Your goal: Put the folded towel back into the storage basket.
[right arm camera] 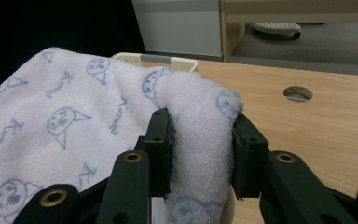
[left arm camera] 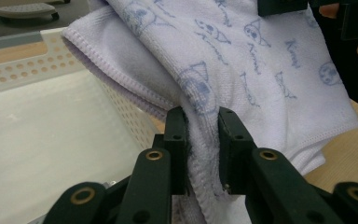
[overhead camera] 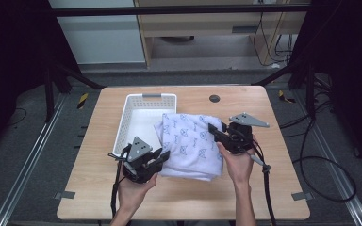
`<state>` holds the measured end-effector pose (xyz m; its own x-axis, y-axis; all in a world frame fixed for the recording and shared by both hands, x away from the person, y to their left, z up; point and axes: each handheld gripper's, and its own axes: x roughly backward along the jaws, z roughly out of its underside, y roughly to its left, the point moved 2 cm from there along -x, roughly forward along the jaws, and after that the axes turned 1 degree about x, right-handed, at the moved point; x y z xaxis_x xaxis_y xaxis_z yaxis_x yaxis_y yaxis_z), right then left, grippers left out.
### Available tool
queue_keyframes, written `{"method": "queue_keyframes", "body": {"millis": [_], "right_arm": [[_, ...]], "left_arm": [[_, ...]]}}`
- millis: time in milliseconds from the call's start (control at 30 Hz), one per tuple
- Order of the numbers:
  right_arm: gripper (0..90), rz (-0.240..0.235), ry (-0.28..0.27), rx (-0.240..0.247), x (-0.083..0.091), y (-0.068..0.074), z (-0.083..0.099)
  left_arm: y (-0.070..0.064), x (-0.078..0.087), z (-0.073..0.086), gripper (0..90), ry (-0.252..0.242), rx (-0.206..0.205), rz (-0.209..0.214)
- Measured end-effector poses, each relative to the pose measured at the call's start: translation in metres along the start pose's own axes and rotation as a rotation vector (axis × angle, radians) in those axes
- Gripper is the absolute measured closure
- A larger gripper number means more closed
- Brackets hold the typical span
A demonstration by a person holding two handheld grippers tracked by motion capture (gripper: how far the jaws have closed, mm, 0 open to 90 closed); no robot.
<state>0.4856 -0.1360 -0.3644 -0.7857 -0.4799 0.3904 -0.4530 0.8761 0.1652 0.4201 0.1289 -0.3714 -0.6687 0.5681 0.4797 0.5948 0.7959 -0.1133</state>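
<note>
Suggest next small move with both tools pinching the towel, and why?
Probably lift both together and carry the towel left over the white basket. The left tool and right tool each clamp a bunched fold, and one towel edge already drapes the basket's rim, while the rest lies on the table.

The towel (overhead camera: 191,143) hides the basket's (overhead camera: 136,106) right rim.

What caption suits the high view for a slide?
Both grippers, left and right, pinch a folded printed towel beside a white basket.
</note>
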Motion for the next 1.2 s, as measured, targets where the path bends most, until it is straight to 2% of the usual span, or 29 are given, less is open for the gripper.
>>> {"method": "queue_keyframes", "body": {"millis": [233, 433, 633, 1200], "right_arm": [[64.7, 0.005, -0.004, 0.028, -0.008, 0.013, -0.01], [64.6, -0.002, -0.022, 0.049, -0.019, 0.025, -0.022], [64.4, 0.009, -0.032, 0.071, -0.03, 0.038, -0.031], [64.6, -0.011, -0.048, 0.099, -0.058, 0.057, -0.058]], "left_arm": [[0.014, 0.008, -0.002, 75.2, -0.022, 0.004, -0.01], [0.029, 0.015, -0.006, 75.2, -0.045, 0.026, -0.029], [0.042, 0.016, -0.006, 75.3, -0.046, 0.045, -0.05], [0.069, 0.022, -0.015, 75.3, -0.086, 0.065, -0.104]]}}
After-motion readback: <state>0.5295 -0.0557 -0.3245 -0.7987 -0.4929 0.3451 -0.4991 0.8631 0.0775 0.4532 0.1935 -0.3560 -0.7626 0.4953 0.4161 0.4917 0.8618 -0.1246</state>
